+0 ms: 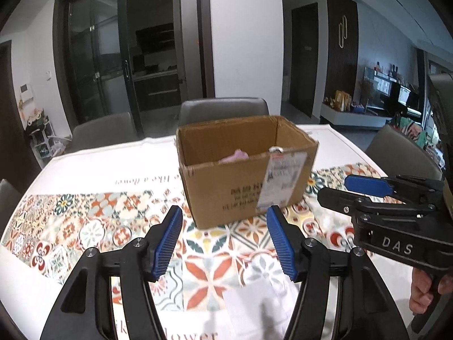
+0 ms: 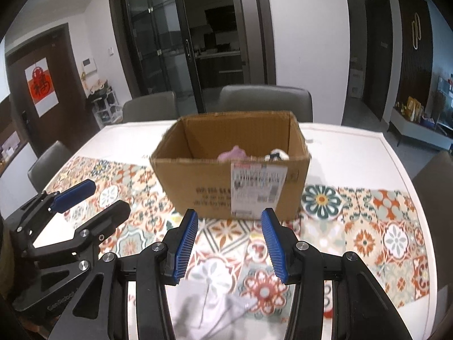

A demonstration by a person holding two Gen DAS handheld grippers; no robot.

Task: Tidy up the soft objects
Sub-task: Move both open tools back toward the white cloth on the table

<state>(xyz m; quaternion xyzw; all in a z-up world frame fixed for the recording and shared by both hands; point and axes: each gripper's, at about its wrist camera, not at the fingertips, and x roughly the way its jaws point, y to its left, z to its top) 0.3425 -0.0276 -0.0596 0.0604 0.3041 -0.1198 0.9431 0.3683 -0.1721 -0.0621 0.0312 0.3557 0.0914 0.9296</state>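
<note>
Two blue-padded fingers of the left tool point(image 1: 225, 240) are standing wide apart in the left wrist view, gripping nothing, over the patterned cloth point(image 1: 93, 226) covering the counter point(image 1: 85, 164). Ahead, an open cardboard box point(image 1: 243, 170) is sitting on the cloth, with a pink soft object point(image 1: 236, 156) showing inside. A white soft item point(image 1: 254, 306) is lying on the cloth just below the fingers. At the right, the right tool point(image 1: 354, 191) is hovering with its fingers apart.

Through the right wrist view, the right tool point(image 2: 229, 243) is holding its fingers apart and empty, facing the box point(image 2: 226, 167). Inside are lying the pink object point(image 2: 235, 153) and a white-and-dark one point(image 2: 277, 154). The white item point(image 2: 215, 291) is resting under the fingers. The left tool point(image 2: 90, 198) is hanging open at the left.
</note>
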